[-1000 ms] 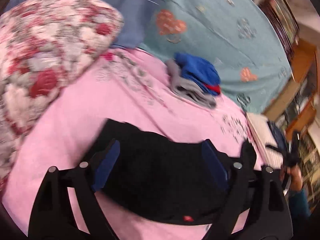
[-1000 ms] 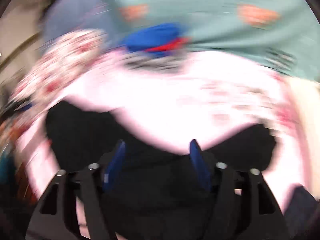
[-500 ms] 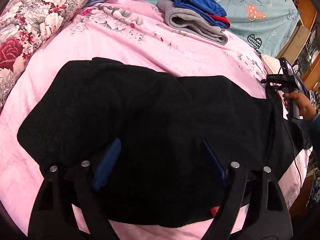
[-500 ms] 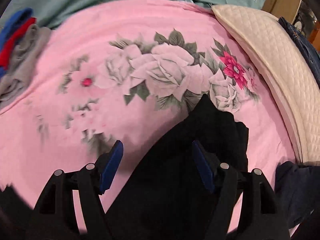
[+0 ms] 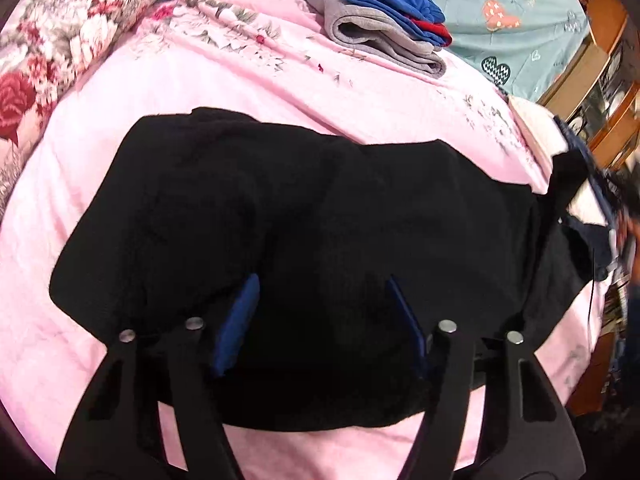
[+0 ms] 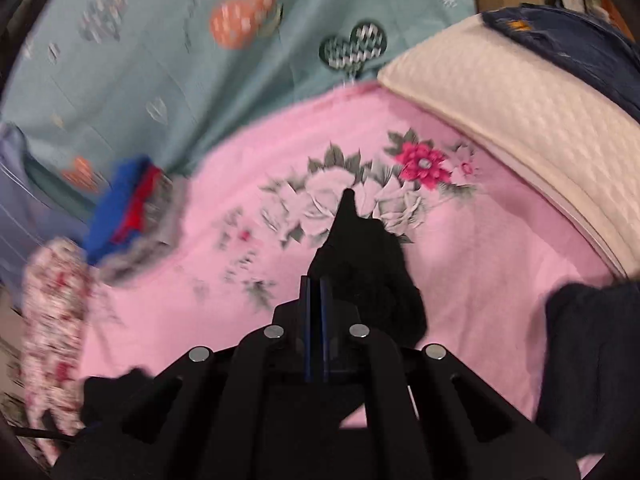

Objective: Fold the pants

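Note:
Black pants (image 5: 280, 200) lie spread across the pink floral sheet (image 5: 240, 72). My left gripper (image 5: 322, 292) points down onto their near part; its jaws are closing, the blue pads (image 5: 240, 320) still stand apart, and black cloth lies between them. In the right wrist view my right gripper (image 6: 316, 286) is shut on an end of the black pants (image 6: 360, 264), and a peak of cloth sticks out past the closed pads. That end is lifted off the pink sheet (image 6: 480, 260).
A folded pile of grey, blue and red clothes (image 5: 384, 28) sits at the back on the sheet, beside a teal blanket (image 5: 500, 0). A floral pillow (image 5: 60, 40) lies at the left. A white quilted cushion (image 6: 520, 120) and dark blue garments (image 6: 592, 360) are at the right.
My right gripper went from open over the pants' end to shut on it and swung sideways. My left gripper sank toward the pants and its jaws narrowed.

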